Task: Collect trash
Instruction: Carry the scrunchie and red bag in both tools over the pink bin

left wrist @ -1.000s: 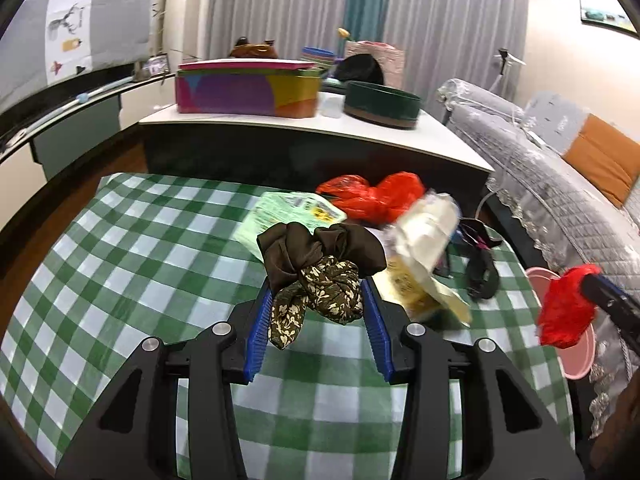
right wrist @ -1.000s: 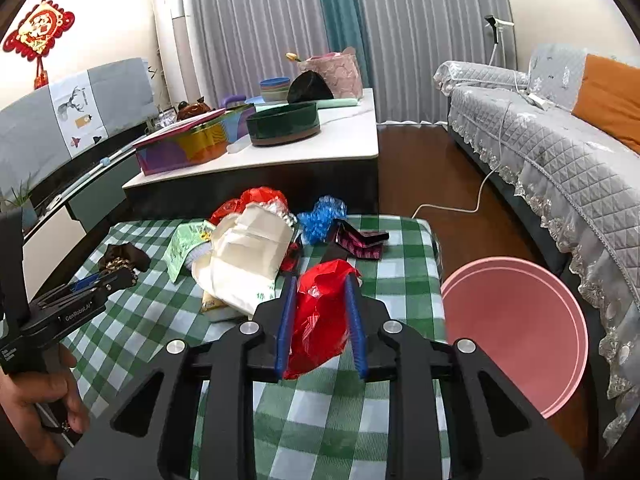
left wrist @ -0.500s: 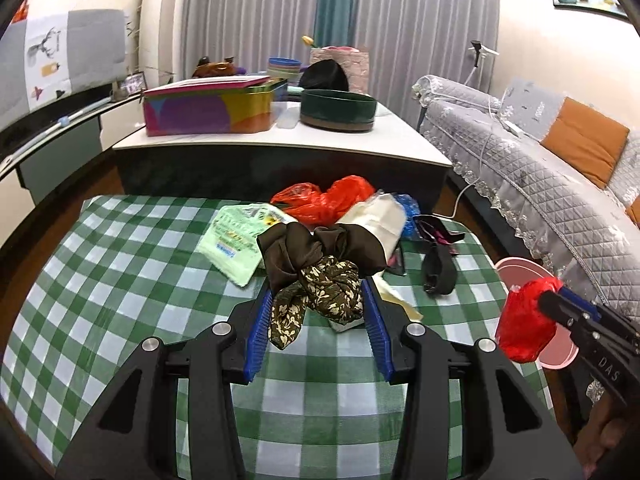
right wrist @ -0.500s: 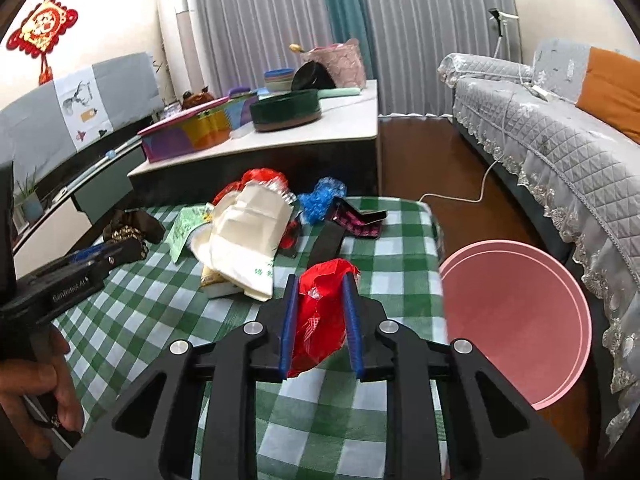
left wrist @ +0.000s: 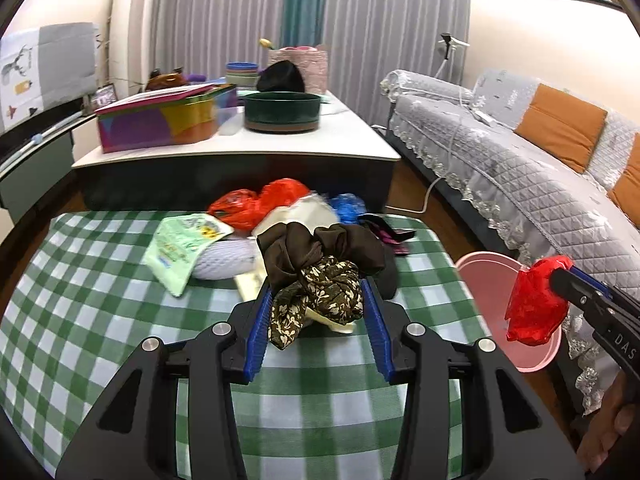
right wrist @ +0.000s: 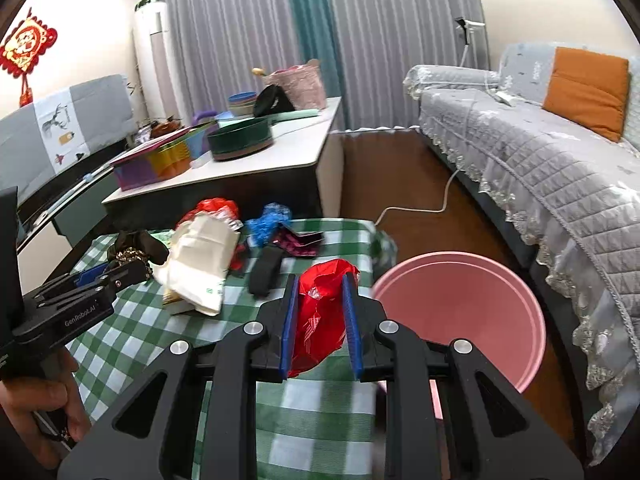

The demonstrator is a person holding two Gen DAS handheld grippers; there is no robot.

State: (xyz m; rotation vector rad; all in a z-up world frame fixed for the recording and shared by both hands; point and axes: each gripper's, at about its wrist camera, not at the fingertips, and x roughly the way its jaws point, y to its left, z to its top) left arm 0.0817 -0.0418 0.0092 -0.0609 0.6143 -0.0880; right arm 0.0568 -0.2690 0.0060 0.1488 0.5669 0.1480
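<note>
My left gripper [left wrist: 316, 300] is shut on a brown cloth scrunchie with a leaf-print tail [left wrist: 320, 268], held above the green checked table [left wrist: 100, 300]. Crumpled red plastic [right wrist: 320, 312] is pinched between the blue pads of my right gripper [right wrist: 320, 284], just left of the pink bin [right wrist: 460, 312]. In the left wrist view that red plastic [left wrist: 534, 306] hangs over the pink bin [left wrist: 486, 280] at the table's right edge. On the table lie a red bag [left wrist: 260, 202], a green packet [left wrist: 180, 244], a white bag [right wrist: 200, 268], blue plastic [right wrist: 266, 224] and a black strap [right wrist: 264, 268].
Behind the checked table stands a white counter [left wrist: 240, 148] with a colourful box [left wrist: 160, 120] and a dark green round tin [left wrist: 282, 112]. A grey sofa [right wrist: 560, 184] with orange cushions runs along the right. A white cable [right wrist: 420, 208] lies on the wood floor.
Both grippers have moved to the right. The red plastic now hangs close beside the pink bin's rim. The scrunchie stays held; the trash pile has slid left in the left wrist view.
</note>
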